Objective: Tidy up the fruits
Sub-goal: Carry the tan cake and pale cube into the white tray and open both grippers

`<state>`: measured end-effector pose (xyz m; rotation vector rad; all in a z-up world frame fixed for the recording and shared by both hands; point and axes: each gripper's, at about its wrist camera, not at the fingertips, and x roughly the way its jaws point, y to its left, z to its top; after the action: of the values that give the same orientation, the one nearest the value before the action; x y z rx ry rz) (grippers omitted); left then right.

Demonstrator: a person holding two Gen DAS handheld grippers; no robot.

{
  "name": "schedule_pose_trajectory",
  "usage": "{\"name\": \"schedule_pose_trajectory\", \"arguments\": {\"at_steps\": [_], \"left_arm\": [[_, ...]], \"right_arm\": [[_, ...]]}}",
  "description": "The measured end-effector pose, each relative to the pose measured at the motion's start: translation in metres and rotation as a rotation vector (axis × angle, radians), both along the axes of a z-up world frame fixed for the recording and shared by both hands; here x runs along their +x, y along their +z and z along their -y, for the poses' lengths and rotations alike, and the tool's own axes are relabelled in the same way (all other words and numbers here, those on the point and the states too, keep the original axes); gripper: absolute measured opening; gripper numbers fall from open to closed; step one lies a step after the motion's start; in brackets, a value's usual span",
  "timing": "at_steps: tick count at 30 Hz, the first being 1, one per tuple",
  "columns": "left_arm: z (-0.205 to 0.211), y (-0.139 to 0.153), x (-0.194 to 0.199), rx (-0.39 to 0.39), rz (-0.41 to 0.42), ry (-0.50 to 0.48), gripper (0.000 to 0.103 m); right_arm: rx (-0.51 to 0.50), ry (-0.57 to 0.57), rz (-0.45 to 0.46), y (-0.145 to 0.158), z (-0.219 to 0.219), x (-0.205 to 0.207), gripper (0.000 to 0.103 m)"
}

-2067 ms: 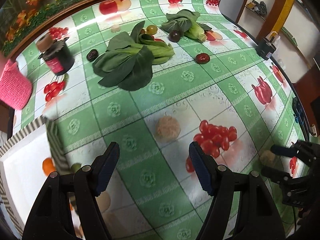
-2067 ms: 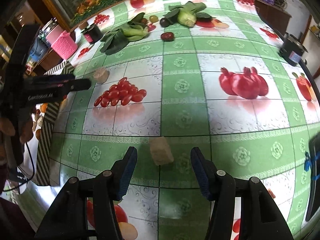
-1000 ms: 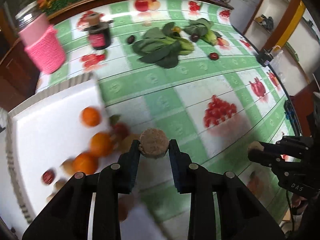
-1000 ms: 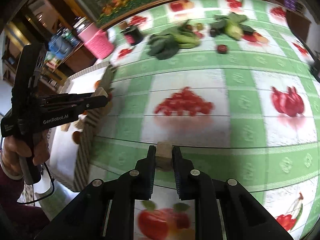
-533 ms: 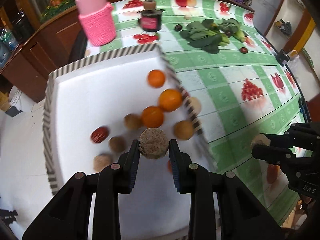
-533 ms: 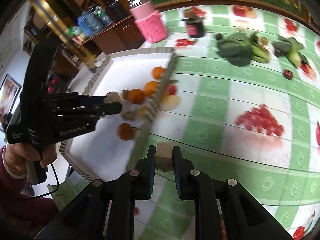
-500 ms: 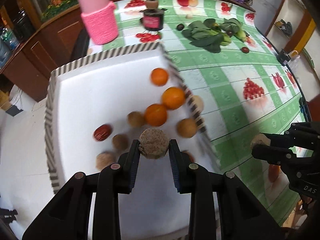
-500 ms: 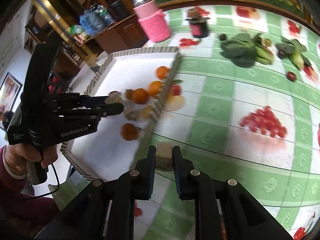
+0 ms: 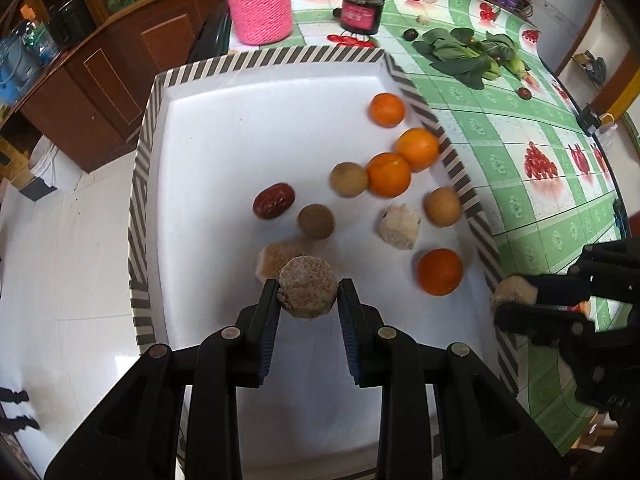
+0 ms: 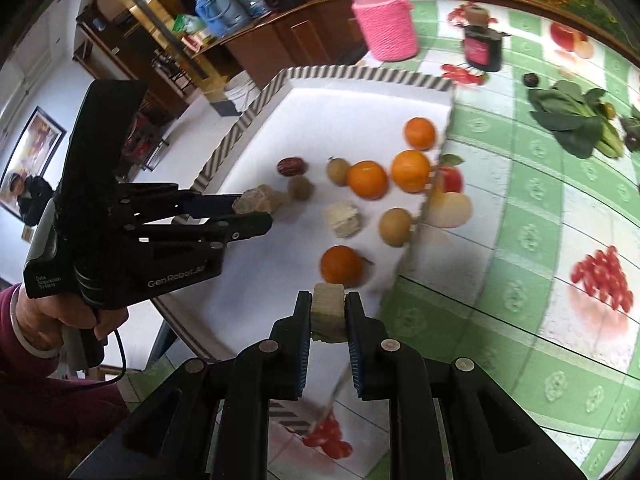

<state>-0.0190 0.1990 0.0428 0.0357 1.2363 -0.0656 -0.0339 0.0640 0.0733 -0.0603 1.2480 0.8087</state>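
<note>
A white tray with a striped rim [image 9: 256, 58] [image 10: 360, 74] holds several oranges [image 9: 389, 175], brown round fruits [image 9: 316, 221], a red date [image 9: 274, 201] and a pale rough fruit [image 9: 398, 226]. My left gripper [image 9: 308, 294] is shut on a rough brown fruit [image 9: 307, 293] above the tray's near part; it also shows in the right wrist view [image 10: 252, 212]. My right gripper [image 10: 328, 314] is shut on a pale brown fruit [image 10: 329, 312] just beside the tray's near right rim; it also shows in the left wrist view [image 9: 514, 300].
On the green chequered tablecloth [image 9: 520, 128] lie leafy greens [image 9: 460, 56] with small dark fruits [image 9: 524, 93]. A pink knitted jar [image 9: 260, 4] and a dark jar [image 9: 360, 10] stand behind the tray. A wooden cabinet [image 9: 100, 72] and white floor lie to the left.
Both grippers have carried their fruits leftward from the tablecloth toward the tray. The left one now hangs over the tray's inside; the right one has reached its rim.
</note>
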Motion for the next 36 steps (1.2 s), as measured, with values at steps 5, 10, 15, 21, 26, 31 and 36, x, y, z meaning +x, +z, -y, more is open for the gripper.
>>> {"name": "schedule_pose_trajectory", "arguments": {"at_steps": [5, 10, 15, 21, 26, 31, 36], "left_arm": [[0.003, -0.002, -0.001, 0.016, 0.009, -0.008, 0.027], [0.009, -0.002, 0.002, 0.027, 0.016, -0.011, 0.027], [0.017, -0.004, 0.005, 0.039, 0.028, -0.015, 0.027], [0.024, -0.005, 0.011, 0.042, 0.042, -0.013, 0.027], [0.027, -0.006, 0.015, 0.042, 0.052, -0.004, 0.027], [0.027, -0.006, 0.017, 0.042, 0.055, 0.008, 0.028], [0.027, -0.008, 0.015, 0.057, 0.046, 0.020, 0.045]], "right_arm": [[-0.013, 0.038, -0.031, -0.015, -0.018, -0.002, 0.016], [-0.030, 0.052, -0.043, -0.027, -0.028, 0.005, 0.017], [-0.060, 0.065, -0.025, -0.032, -0.036, 0.004, 0.017], [-0.073, 0.067, -0.020, -0.036, -0.035, 0.005, 0.021], [-0.056, 0.044, -0.021, -0.032, -0.024, 0.005, 0.023], [-0.043, 0.031, -0.020, -0.022, -0.013, 0.003, 0.028], [-0.031, 0.010, -0.004, -0.009, -0.002, -0.003, 0.033]]}}
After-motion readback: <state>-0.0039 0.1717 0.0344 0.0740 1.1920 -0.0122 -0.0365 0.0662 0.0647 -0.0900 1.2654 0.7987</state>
